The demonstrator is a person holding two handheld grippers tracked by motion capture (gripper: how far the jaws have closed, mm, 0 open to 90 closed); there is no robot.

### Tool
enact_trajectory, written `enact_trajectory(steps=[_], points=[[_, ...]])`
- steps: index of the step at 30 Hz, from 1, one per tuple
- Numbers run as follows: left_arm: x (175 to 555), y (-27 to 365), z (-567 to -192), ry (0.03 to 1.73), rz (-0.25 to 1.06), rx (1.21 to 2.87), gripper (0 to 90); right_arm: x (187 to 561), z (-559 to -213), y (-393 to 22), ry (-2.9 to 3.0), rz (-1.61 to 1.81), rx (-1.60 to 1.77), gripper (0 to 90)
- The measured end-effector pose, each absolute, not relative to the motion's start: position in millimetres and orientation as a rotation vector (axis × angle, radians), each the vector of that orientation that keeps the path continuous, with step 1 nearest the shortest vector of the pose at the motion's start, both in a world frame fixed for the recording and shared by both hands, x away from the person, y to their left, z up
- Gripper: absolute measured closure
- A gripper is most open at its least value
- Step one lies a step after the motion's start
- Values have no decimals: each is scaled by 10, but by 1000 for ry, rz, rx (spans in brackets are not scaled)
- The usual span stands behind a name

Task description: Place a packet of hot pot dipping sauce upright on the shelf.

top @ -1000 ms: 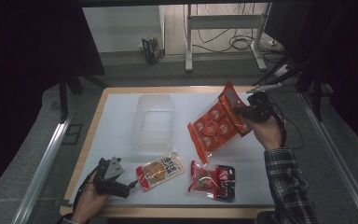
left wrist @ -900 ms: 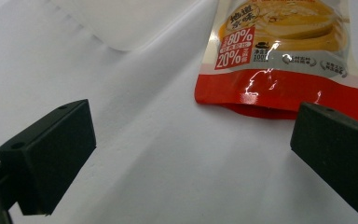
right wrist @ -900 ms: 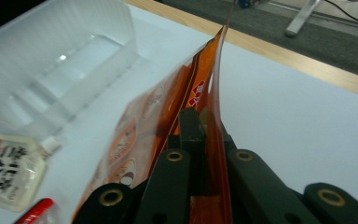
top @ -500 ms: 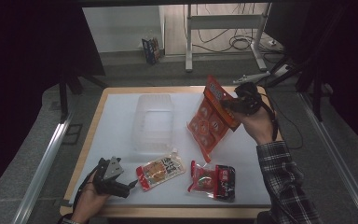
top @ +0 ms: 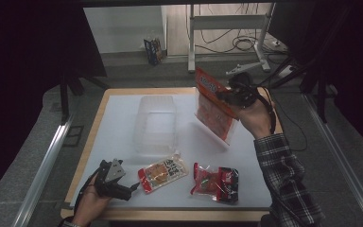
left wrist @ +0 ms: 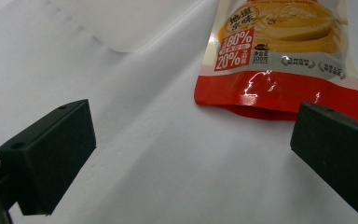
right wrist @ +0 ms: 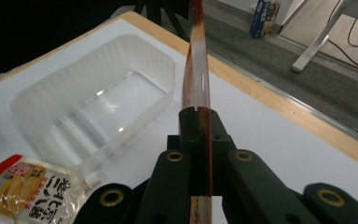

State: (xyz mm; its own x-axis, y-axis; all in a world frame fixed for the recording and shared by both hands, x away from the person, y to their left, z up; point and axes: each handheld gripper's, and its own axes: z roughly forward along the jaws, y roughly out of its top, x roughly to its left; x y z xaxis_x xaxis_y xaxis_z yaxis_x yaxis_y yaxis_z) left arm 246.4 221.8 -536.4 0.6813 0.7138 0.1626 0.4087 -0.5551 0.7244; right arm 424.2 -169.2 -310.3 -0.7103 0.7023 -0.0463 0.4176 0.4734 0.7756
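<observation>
The right gripper (top: 228,96) is clamping its jaws on the edge of a large red snack bag (top: 213,113) and holding it in the air, off the white table (top: 123,123), just to the right of the clear plastic bin (top: 157,124). In the right gripper view the bag (right wrist: 197,56) is running edge-on straight out from the closed jaws, hanging so that it can probably be swung over the bin (right wrist: 98,100) and dropped in. The left gripper (top: 131,187) is resting near the table's front edge, its jaws standing wide apart with nothing between them, pointing at an orange-and-white sauce pouch (left wrist: 279,56) lying flat just ahead, seemingly lined up as a next pick. A dark red packet (top: 216,182) is lying to the pouch's right; its label is too small to read.
</observation>
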Motion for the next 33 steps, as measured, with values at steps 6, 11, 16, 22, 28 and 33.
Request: enact_trajectory(steps=[6,11,16,22,28,33], points=[[2463,2220,-5362,858,590,2220,0,4289,-2990,-1580,2376,1136,927,887],[2463,2226,-5356,854,591,2228,0,4316,-2896,-1432,2386,1175,905,887],[2462,2232,-5351,858,584,2221,0,4353,-2801,-1263,2385,1176,889,887],[2463,2234,-5349,860,583,2220,0,4418,-2731,-1078,2381,1191,883,887],[2463,2235,-5349,858,582,2221,0,4484,-2703,-868,2387,1195,885,887],[2459,2228,-5352,863,580,2211,0,4533,-2707,-675,2392,1194,890,887]])
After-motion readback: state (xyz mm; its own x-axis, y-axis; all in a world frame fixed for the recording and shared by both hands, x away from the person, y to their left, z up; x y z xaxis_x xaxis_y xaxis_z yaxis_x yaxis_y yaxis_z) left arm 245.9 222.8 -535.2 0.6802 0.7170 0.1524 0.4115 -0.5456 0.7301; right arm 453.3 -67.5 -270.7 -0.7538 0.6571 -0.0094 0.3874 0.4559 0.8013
